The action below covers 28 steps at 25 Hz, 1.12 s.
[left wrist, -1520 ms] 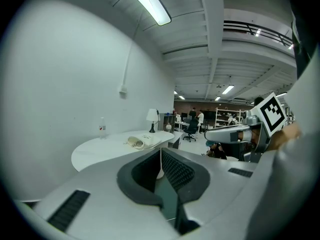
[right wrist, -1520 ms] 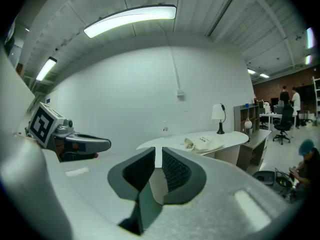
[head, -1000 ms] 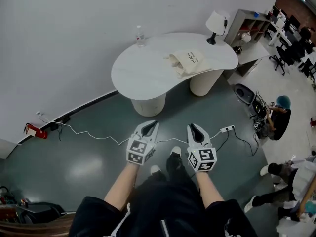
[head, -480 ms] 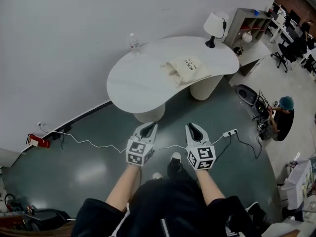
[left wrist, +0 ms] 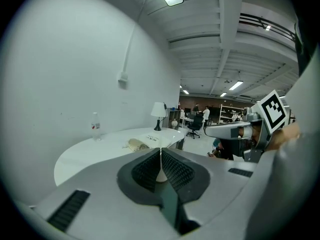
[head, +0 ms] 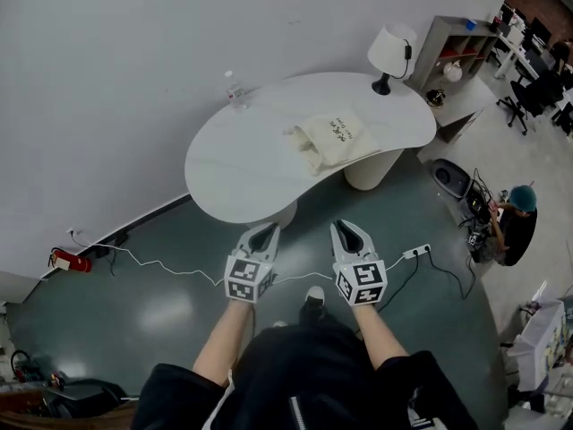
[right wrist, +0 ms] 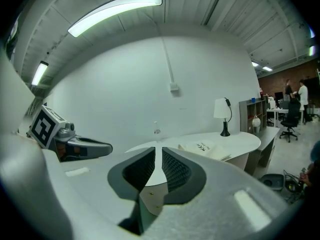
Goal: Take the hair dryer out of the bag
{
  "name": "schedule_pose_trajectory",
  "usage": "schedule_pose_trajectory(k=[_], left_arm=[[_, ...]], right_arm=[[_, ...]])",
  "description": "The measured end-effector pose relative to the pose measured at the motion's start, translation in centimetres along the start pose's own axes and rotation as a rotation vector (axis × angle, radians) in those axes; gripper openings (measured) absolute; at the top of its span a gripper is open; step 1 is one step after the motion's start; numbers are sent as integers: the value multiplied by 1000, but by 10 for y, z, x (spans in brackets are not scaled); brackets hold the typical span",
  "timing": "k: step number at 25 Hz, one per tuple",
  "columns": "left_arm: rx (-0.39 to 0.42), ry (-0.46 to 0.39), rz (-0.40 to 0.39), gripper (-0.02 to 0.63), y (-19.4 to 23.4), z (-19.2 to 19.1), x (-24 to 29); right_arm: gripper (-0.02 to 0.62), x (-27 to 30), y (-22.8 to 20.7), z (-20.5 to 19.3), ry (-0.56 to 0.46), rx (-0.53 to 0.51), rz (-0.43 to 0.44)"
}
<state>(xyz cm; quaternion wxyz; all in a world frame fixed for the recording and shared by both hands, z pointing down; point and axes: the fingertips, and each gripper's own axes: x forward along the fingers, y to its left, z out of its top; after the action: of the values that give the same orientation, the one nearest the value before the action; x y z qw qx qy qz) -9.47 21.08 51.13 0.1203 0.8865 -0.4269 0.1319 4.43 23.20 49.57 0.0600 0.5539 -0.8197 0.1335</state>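
Bag [head: 336, 138] likely limp, best pinched near its mouth; left gripper [head: 266, 227] jaws shut, right gripper [head: 345, 227] barely parted, both empty

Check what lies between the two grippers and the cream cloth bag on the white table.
Only dark green floor and bare white tabletop before the cream cloth bag, in head view.

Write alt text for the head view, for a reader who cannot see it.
A person stands short of a white curved table, holding the empty left gripper and right gripper out in front. On the table are a cream tote bag, a bottle and a lamp.
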Motion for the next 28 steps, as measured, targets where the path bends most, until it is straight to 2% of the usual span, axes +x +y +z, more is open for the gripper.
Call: schedule_pose_trajectory(k=[9,18,28], left_arm=[[-23,15,52,17,2,4,29],[-23,21,95,17,5,12,28],[-35,23,88,17,15,6,42]], right_arm=[[31,19,-28,4,19,1,61],[31,22,-44,12,10,12,82],[31,35,-43,4,28,10,86]])
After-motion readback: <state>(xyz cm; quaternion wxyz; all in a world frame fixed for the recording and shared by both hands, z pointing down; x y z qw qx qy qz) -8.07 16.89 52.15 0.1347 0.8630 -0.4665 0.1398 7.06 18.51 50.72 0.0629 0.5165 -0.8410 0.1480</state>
